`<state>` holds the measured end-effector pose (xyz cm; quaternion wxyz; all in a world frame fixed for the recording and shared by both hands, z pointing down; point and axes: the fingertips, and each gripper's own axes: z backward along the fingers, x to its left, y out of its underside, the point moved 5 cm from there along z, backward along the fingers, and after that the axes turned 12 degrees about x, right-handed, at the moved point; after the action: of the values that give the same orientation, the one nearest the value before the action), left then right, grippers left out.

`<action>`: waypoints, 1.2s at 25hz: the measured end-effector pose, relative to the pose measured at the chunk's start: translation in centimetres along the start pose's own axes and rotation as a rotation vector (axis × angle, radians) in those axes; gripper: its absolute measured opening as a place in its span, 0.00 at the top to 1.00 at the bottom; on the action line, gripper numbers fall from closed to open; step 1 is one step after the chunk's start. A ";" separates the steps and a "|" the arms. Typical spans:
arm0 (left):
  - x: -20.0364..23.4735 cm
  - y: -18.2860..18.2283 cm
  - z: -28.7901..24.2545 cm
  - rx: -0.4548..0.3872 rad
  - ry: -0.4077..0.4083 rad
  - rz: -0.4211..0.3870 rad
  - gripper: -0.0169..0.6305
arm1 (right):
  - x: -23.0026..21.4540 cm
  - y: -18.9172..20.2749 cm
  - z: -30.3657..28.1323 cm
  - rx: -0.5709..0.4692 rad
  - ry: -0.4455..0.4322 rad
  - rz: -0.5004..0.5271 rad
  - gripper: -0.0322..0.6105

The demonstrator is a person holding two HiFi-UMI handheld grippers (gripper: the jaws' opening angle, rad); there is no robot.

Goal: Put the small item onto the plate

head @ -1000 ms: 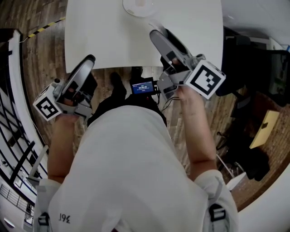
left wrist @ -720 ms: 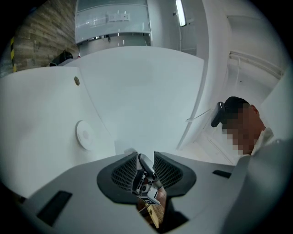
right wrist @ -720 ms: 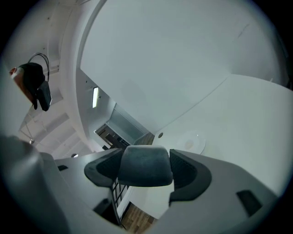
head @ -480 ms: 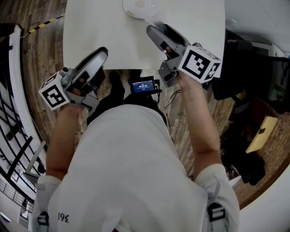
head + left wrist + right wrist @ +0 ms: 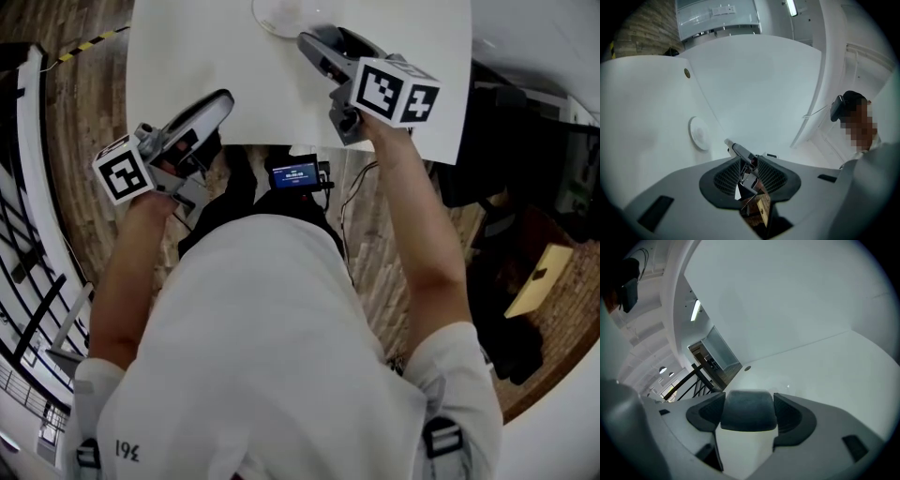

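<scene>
Plate, round and white, at the far edge of the white counter, cut by the top of the head view.

Right tool over the counter, just beside the plate's near-right rim and pointing far-left at it; touching the rim or not, unclear. Grips a dark rounded block, wedged between the two pads and touching both in the right gripper view, with white counter under it. Not on the plate. Cannot be made out in the head view.

Left tool at the near-left part of the counter, over its near edge, aimed far-right toward the plate and well apart from it. Jaws drawn almost together, only a thin slit between the meshed pads. Past the slit in the left gripper view, just right of the plate, slim grey shaft with a pale tip; no telling whether part of the right tool.

Small dark device with a lit blue screen at the person's chest, by the counter's near edge. Wooden floor left of the counter.
</scene>
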<state>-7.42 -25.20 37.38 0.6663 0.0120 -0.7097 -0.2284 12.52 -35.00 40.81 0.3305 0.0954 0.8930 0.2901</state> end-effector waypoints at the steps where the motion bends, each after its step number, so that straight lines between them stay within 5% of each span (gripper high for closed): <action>1: 0.3 -0.1 -0.3 0.002 -0.006 0.004 0.80 | -0.5 -0.2 -0.5 0.009 0.008 0.005 0.46; 13: 2.5 0.0 -0.4 0.024 -0.079 0.021 0.80 | -3.1 -1.2 -6.8 0.114 0.111 0.127 0.46; 22: 2.6 0.2 -0.3 0.027 -0.084 0.037 0.80 | -3.8 -3.3 -11.8 0.201 0.314 0.446 0.46; 30: 2.8 0.3 -0.2 0.012 -0.094 0.057 0.80 | -3.5 -2.9 -13.9 0.229 0.331 0.513 0.46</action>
<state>-7.43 -25.96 40.13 0.6385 -0.0151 -0.7415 -0.2055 6.28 -45.00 49.52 0.0841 0.3053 0.9083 0.2734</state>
